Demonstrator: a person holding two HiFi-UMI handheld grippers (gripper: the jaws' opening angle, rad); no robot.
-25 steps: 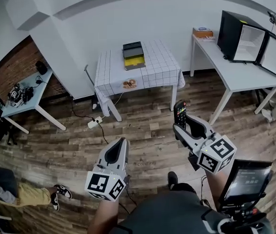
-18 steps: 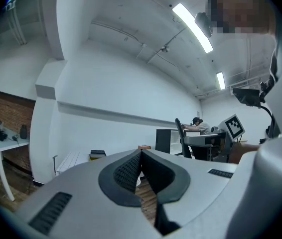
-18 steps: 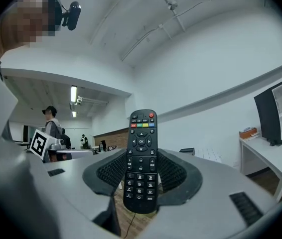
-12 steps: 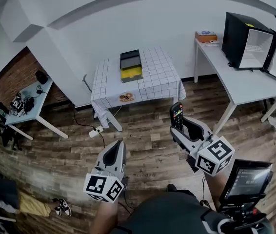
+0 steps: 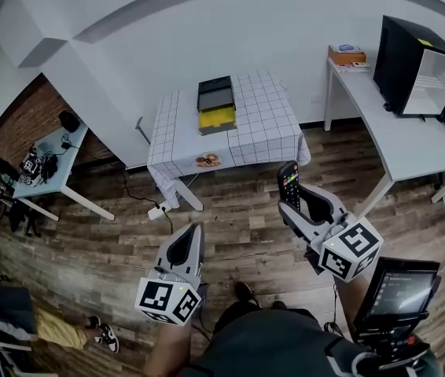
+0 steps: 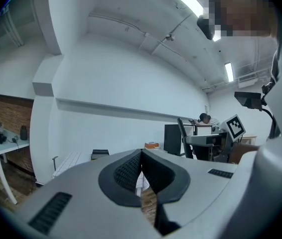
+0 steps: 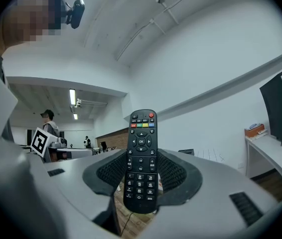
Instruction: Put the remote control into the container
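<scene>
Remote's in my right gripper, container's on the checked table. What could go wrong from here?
The remote stands tall out of the right gripper, gripped only low down; it could tip or slip. A power strip lies on the floor by the table: a trip hazard. The container sits toward the far edge.

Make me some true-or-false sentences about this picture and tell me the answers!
1. The right gripper holds a black remote control. True.
2. The left gripper holds a toy. False: its jaws are together with nothing between them.
3. The remote control lies in the container. False: the container stands far off on the checked table, and the remote control is in the right gripper.
4. The floor is made of wooden planks. True.
</scene>
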